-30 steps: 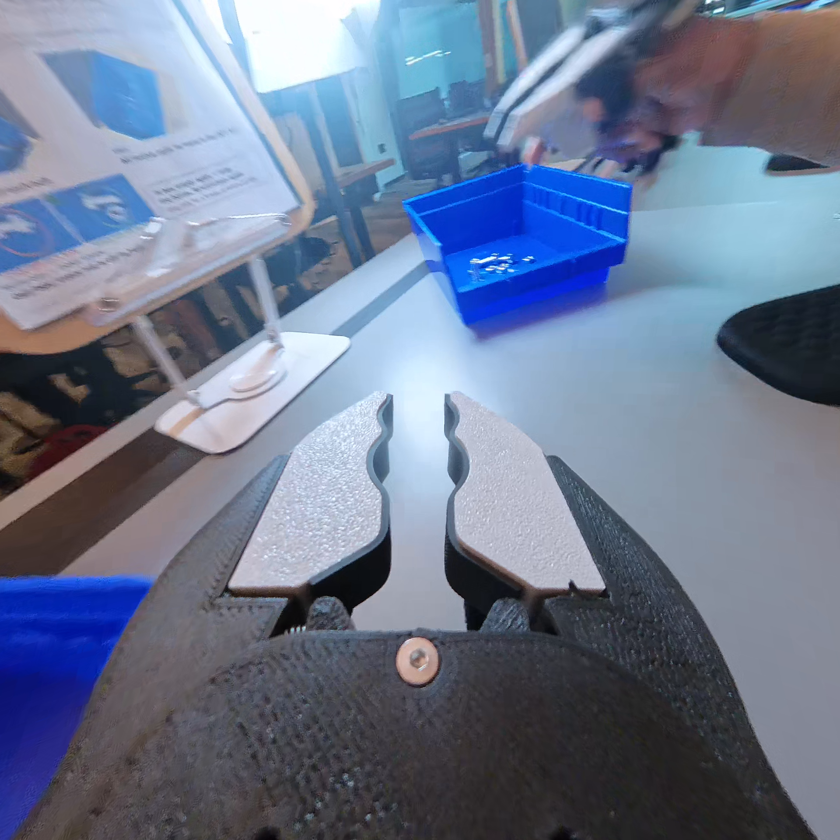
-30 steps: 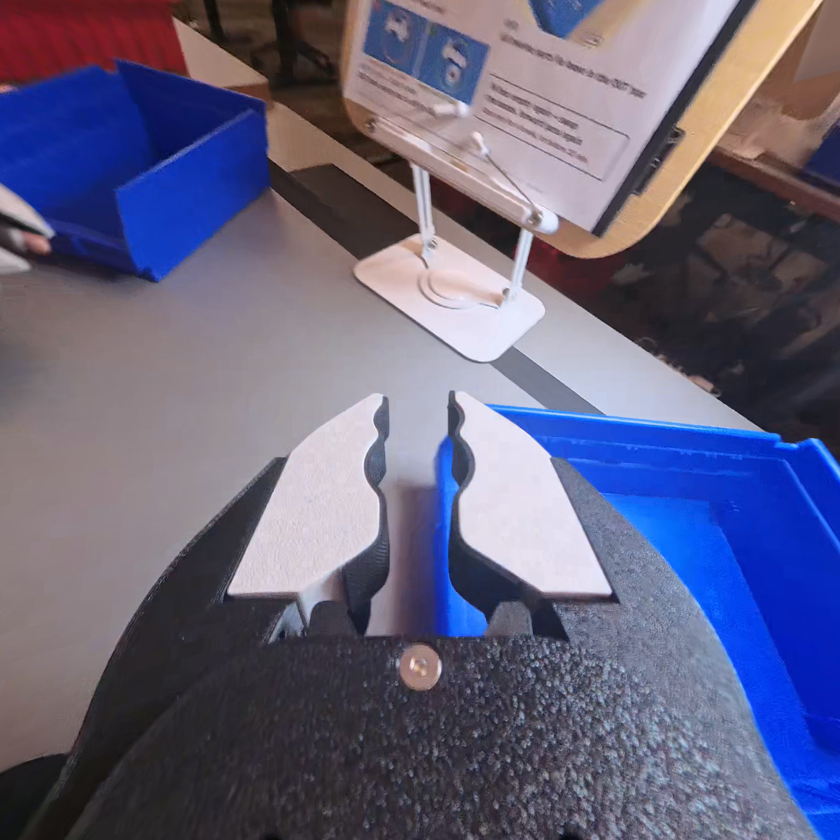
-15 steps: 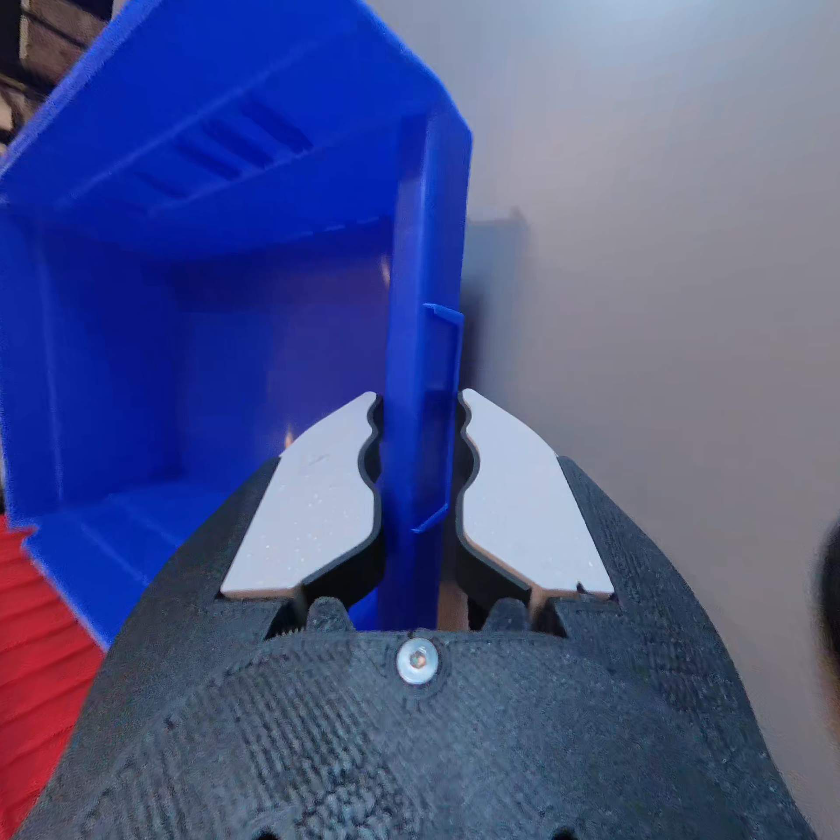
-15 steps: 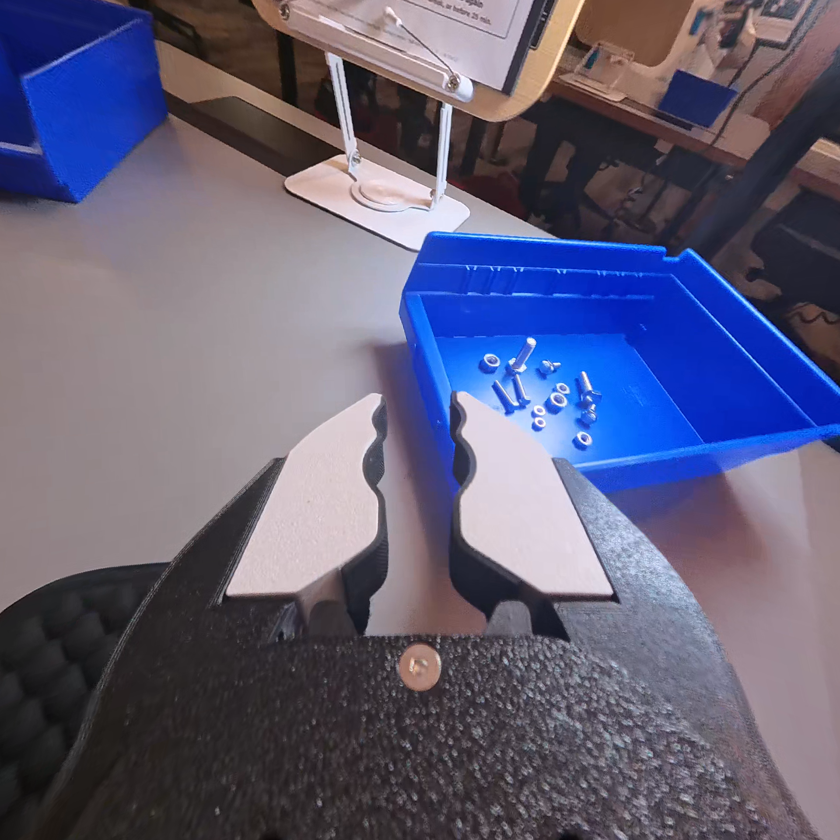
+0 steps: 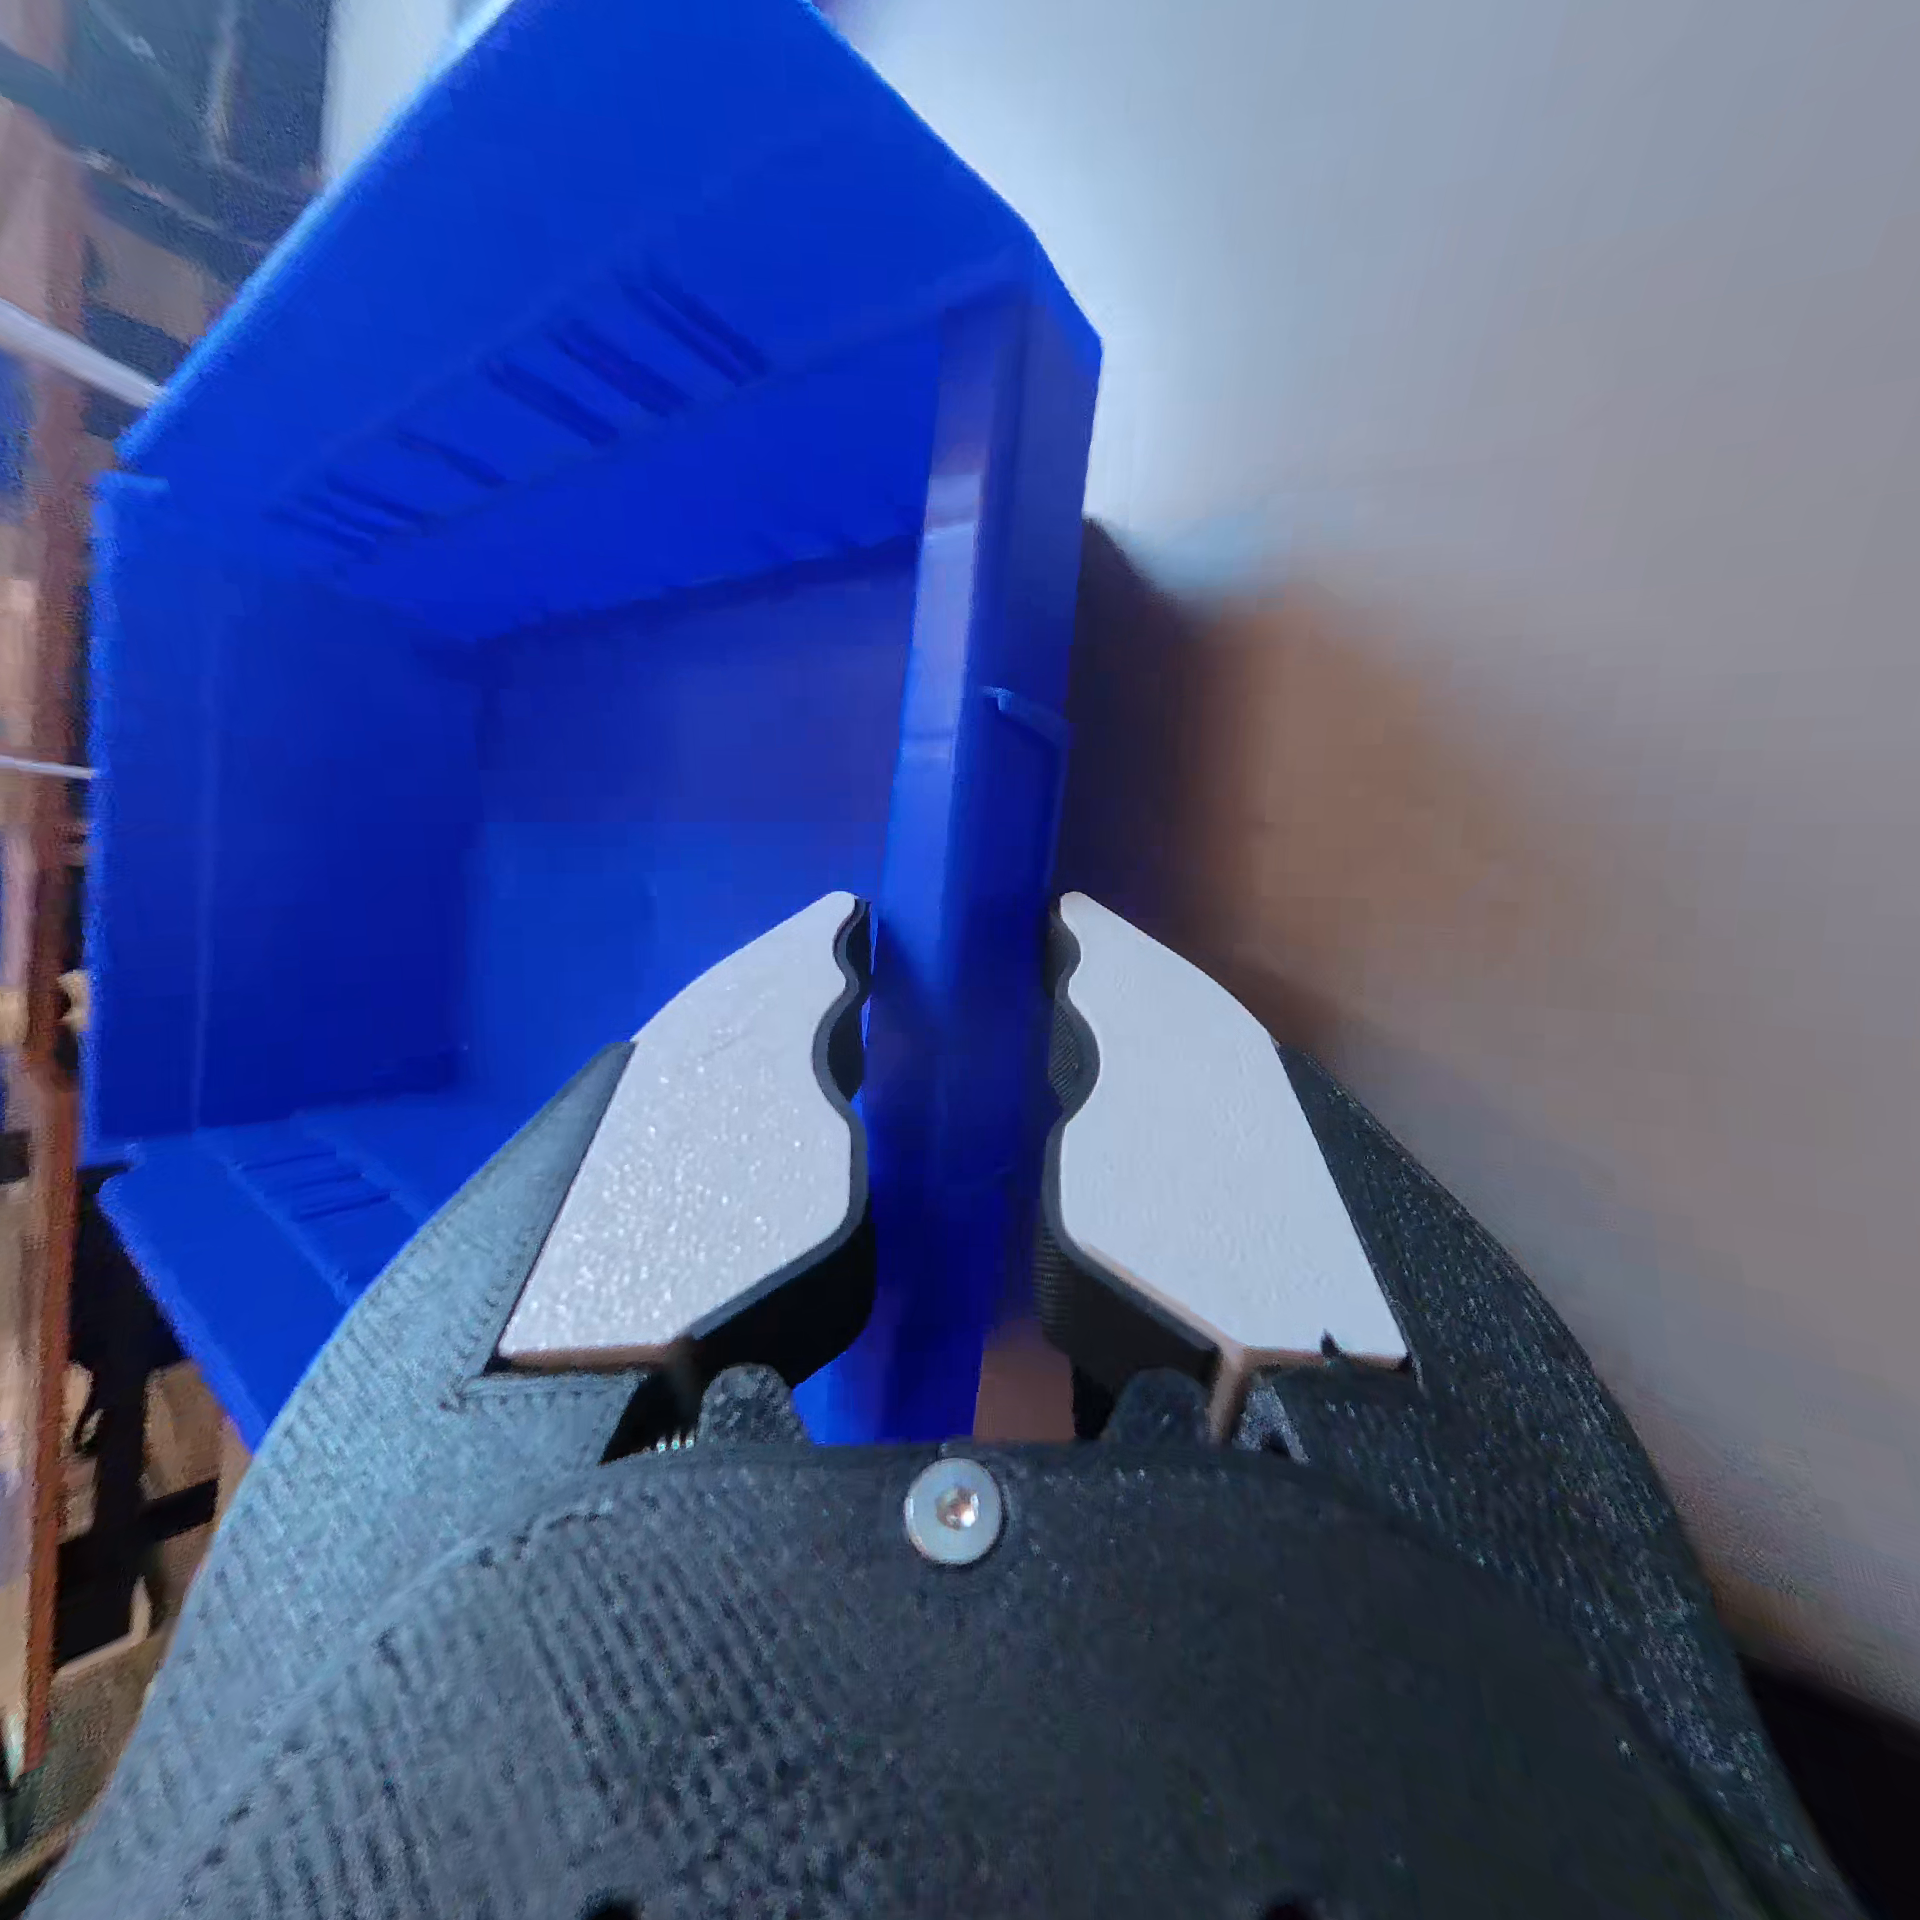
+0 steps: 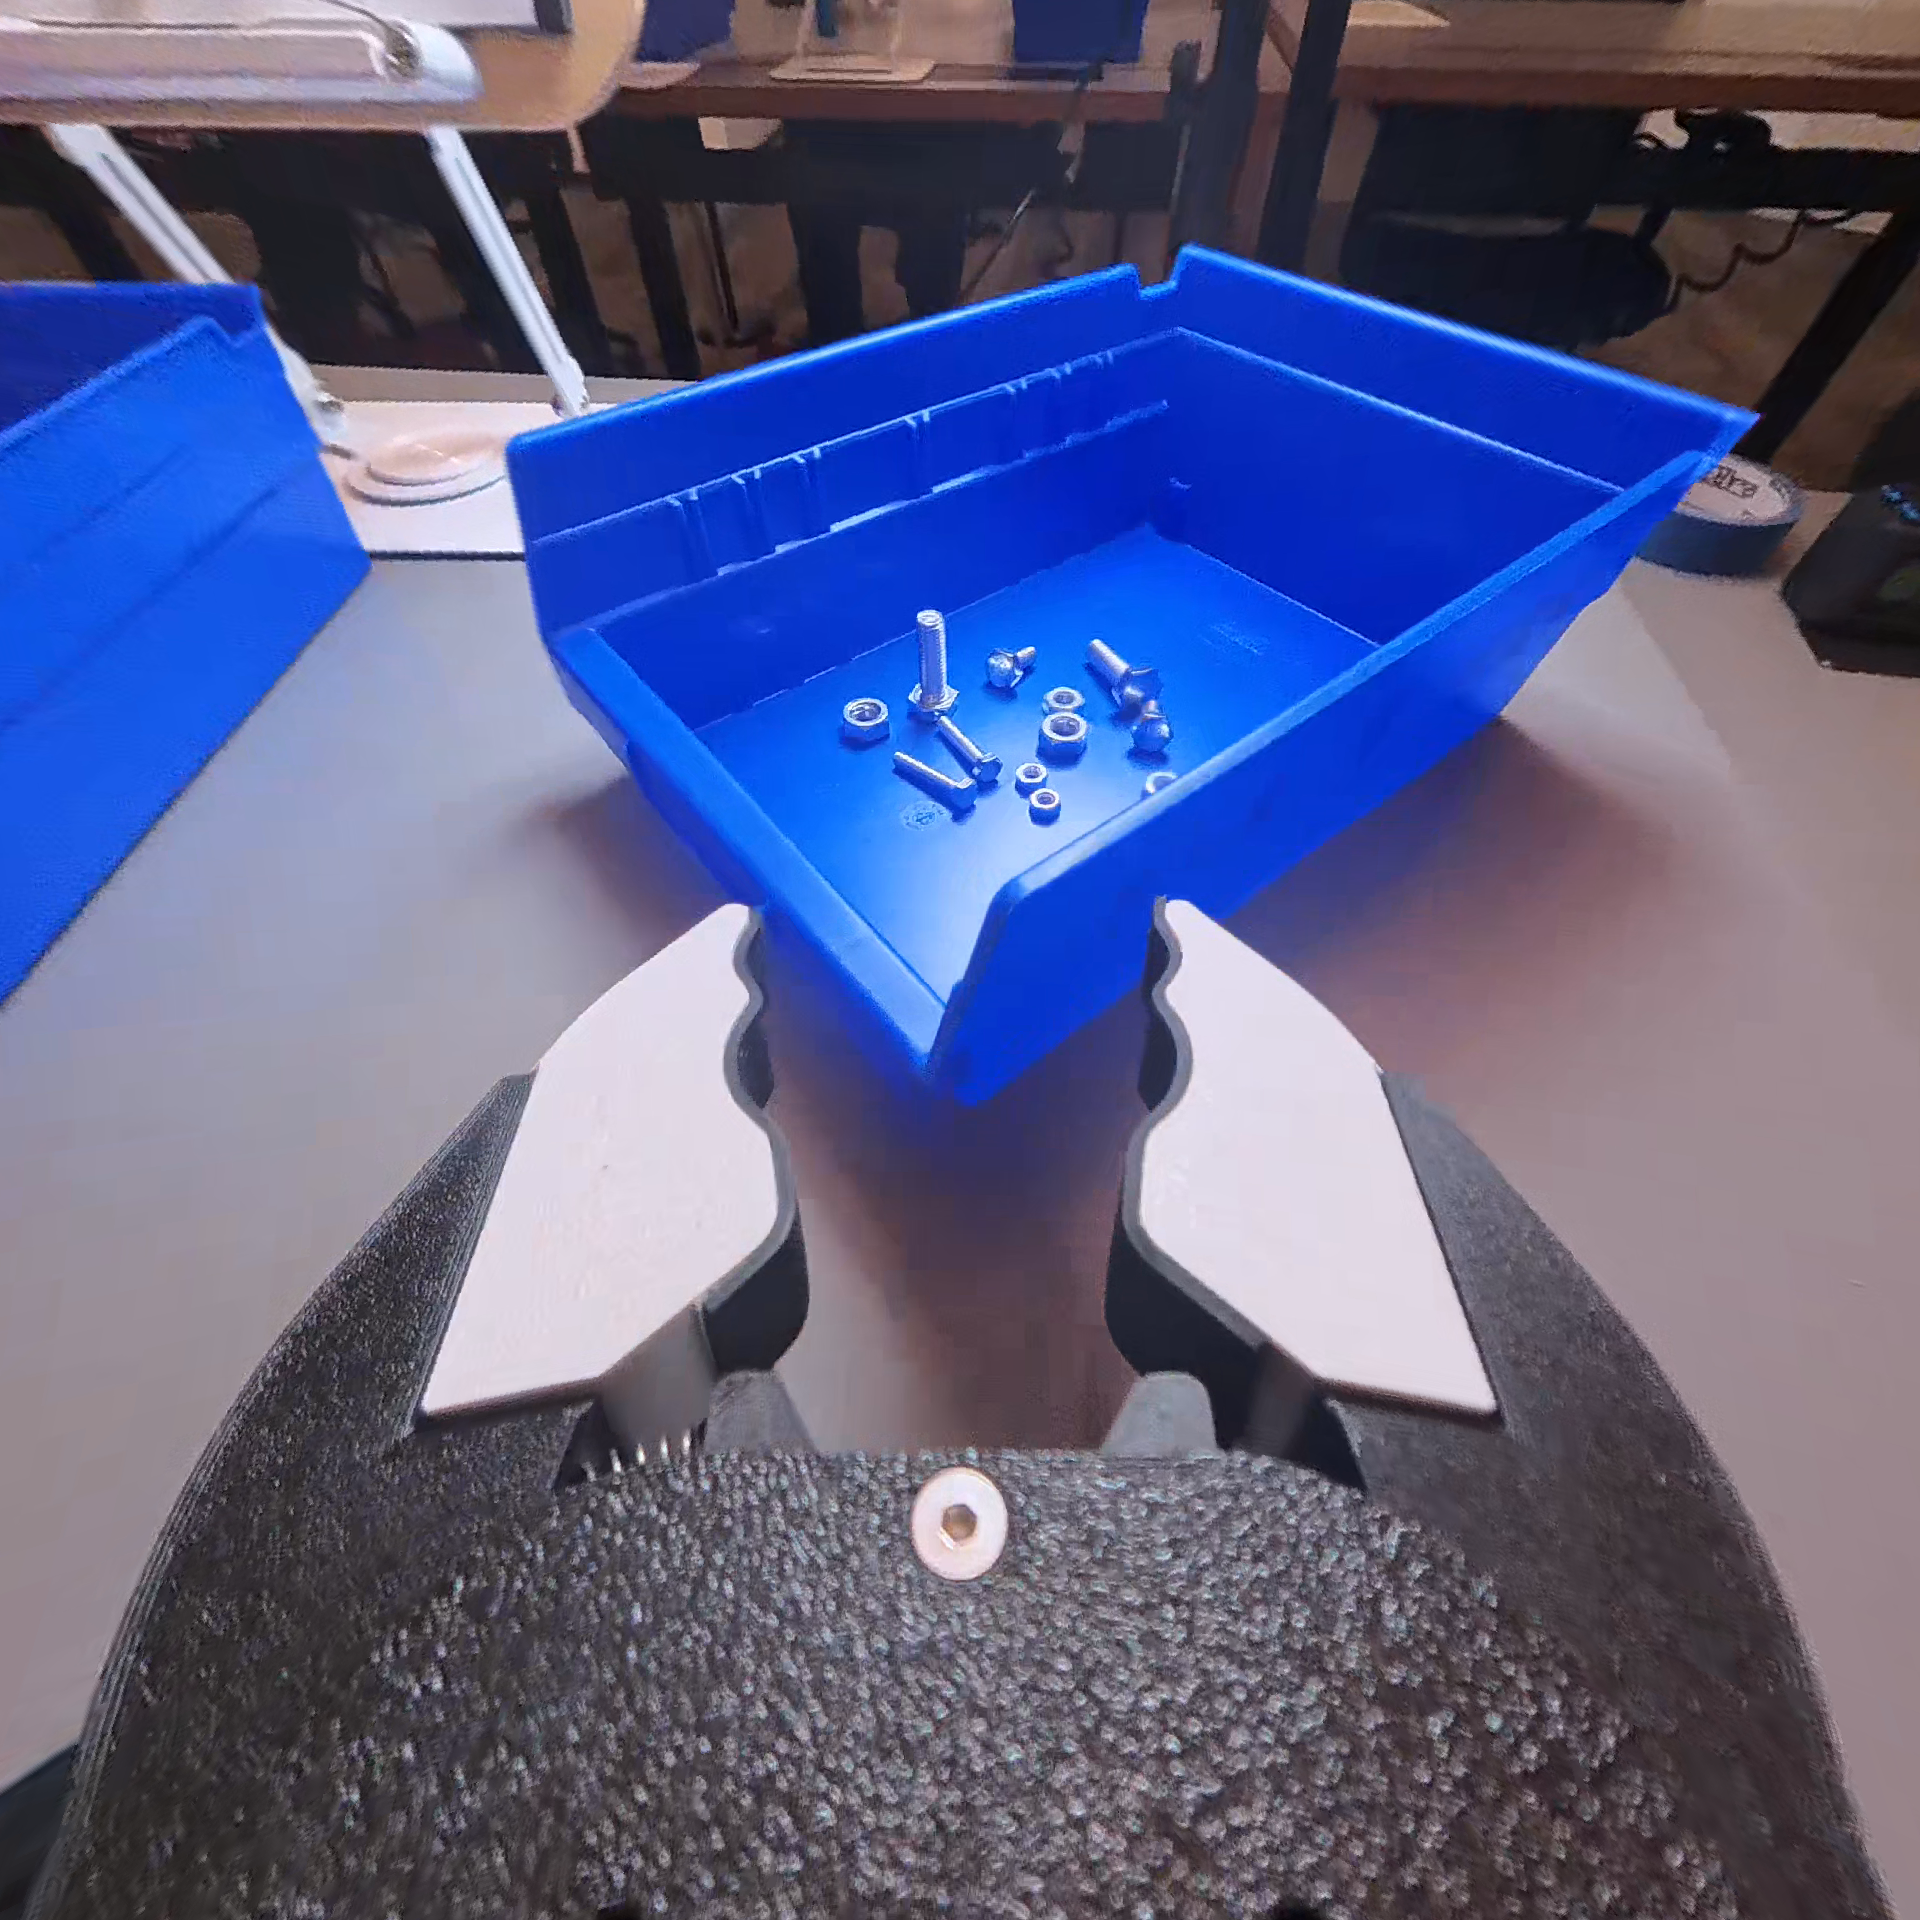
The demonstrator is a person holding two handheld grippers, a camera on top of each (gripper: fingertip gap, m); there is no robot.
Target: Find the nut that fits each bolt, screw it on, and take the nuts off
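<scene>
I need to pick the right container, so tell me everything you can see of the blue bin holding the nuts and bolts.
The blue bin looks like glossy moulded plastic: an open-topped tray with tall slotted side walls, a notched far rim and a low front lip. It sits upright on the grey table, one corner pointing toward the open right tongs, which flank that corner without visibly touching it. Loose silvery bolts and nuts lie clustered on its floor.

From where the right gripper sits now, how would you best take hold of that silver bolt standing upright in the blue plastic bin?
Probably by its threaded shank, coming down from above. The silver bolt stands head-down on the floor of the blue plastic bin, so the shank points up and is free all round. The bin walls block a level approach, and the right gripper is already open.
</scene>
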